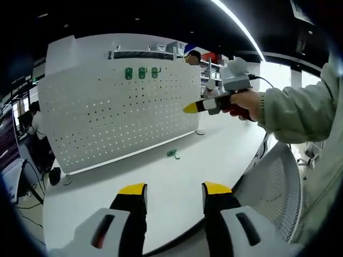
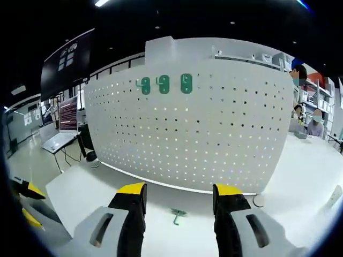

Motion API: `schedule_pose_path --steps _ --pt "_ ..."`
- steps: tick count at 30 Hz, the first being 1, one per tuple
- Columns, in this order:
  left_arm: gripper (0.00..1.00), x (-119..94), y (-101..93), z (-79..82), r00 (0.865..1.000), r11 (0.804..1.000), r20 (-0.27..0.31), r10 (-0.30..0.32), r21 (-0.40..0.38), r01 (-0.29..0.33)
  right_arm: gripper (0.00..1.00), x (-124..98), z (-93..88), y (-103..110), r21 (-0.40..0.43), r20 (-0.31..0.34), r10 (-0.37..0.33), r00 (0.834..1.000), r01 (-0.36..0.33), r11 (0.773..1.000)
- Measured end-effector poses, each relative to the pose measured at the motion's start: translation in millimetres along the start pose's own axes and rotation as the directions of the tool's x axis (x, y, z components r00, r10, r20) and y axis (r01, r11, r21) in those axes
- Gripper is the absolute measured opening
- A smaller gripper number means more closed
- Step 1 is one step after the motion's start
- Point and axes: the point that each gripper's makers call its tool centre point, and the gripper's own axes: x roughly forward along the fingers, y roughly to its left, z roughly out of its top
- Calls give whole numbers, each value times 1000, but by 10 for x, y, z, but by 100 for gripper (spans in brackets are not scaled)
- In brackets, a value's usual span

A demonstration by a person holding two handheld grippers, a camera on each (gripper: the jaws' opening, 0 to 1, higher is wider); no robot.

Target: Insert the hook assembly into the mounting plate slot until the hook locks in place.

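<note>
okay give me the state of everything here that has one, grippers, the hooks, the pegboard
Left gripper: open, empty.
Right gripper: open, empty, above the table.
Loose green hook: lying on the white table, not mounted.
Three green hooks: mounted near the top of the pegboard.
White pegboard: standing upright on the table.

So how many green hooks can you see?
4. Three hooks hang side by side near the pegboard's top: left, middle, right. The fourth hook lies on the white table in front of it.
</note>
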Motion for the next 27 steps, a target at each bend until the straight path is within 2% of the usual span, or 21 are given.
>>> schedule_pose_path --steps 2,6,14,17,27 --pt "42 9 -3 5 1000 1000 -1 0 3 0 48 -47 -40 22 4 -6 19 1000 -19 1000" --pt "42 31 -12 19 1000 1000 -3 -3 7 3 47 -97 -240 104 -18 -72 80 994 -82 996" --pt "42 78 -12 70 1000 1000 -2 -7 16 7 47 -268 -431 165 -36 -116 113 987 -118 992" --pt "42 96 -12 81 1000 1000 -2 -8 18 8 47 -318 -580 202 -20 -167 144 975 -150 989" --pt "42 152 -34 109 1000 999 -8 -15 33 16 47 -548 -717 215 -13 -200 172 965 -179 984"
